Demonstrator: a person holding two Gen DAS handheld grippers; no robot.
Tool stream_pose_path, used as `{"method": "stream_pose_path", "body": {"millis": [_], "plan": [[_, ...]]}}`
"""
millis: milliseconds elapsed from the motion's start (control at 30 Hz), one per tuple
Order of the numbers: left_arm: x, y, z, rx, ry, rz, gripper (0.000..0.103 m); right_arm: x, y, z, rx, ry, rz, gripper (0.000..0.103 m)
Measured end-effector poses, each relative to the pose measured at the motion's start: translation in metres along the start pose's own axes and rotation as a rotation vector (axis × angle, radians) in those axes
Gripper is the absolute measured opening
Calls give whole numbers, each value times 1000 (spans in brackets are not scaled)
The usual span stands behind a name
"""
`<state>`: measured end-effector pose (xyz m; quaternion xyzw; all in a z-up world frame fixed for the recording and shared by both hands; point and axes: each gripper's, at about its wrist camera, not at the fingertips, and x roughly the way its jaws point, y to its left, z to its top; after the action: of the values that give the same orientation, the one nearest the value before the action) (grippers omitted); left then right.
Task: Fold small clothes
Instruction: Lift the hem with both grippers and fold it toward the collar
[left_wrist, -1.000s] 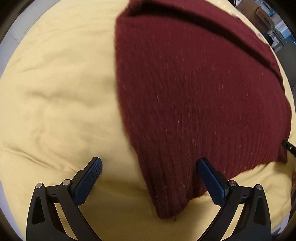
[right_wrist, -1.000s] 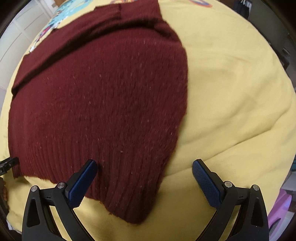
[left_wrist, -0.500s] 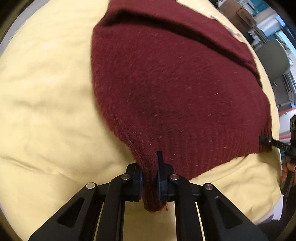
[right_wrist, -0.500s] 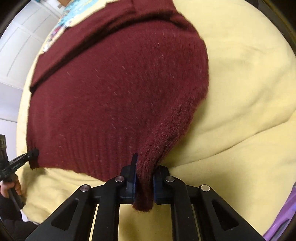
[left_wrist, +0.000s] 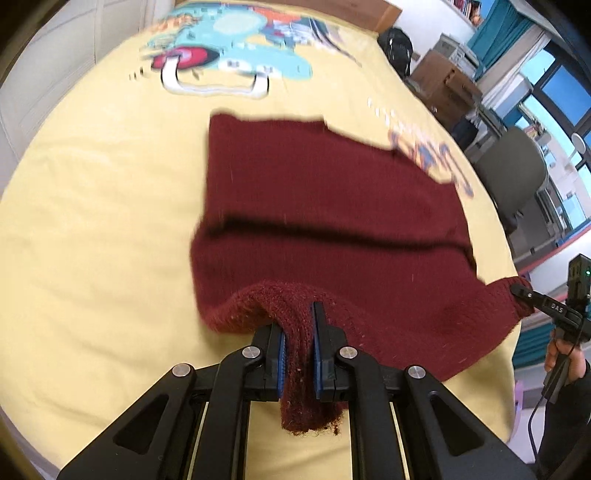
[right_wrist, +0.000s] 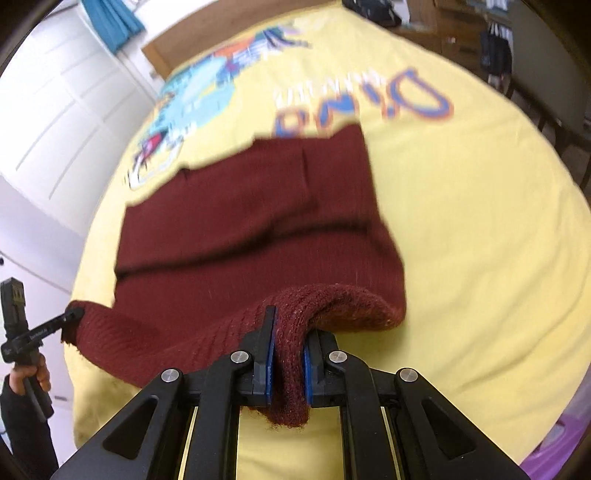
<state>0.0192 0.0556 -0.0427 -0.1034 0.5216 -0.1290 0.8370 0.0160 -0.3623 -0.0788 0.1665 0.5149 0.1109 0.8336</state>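
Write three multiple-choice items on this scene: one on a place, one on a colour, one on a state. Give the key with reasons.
1. Where does the far part of the sweater lie?
A. on a yellow blanket
B. in a basket
C. on a wooden chair

2. What colour is the sweater?
A. navy
B. dark red
C. grey

3. How does the left gripper stand?
A. wide open above the cloth
B. shut on nothing
C. shut on a corner of the sweater

Key: 1 A, the knit spreads over the printed yellow blanket; 2 B, it is dark red in both views; 3 C, the blue pads pinch a bunch of knit, as those of the right gripper do at the other corner.
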Motion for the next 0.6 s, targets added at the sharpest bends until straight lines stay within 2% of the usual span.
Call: {"method": "stream_pose_path", "body": {"millis": [167, 300, 400, 600], "plan": [[-23, 19, 42, 6, -76, 12, 9, -7, 14, 50, -32, -82, -11, 11], [-20, 25, 77, 3, -107, 24, 9, 3, 17, 87, -27, -117, -21, 11], [5, 22, 103, 19, -105, 64, 9, 20, 17, 118, -22, -107, -35, 11], [57, 31, 131, 19, -74, 144, 9, 75, 13, 152, -16, -39, -97, 11]]}}
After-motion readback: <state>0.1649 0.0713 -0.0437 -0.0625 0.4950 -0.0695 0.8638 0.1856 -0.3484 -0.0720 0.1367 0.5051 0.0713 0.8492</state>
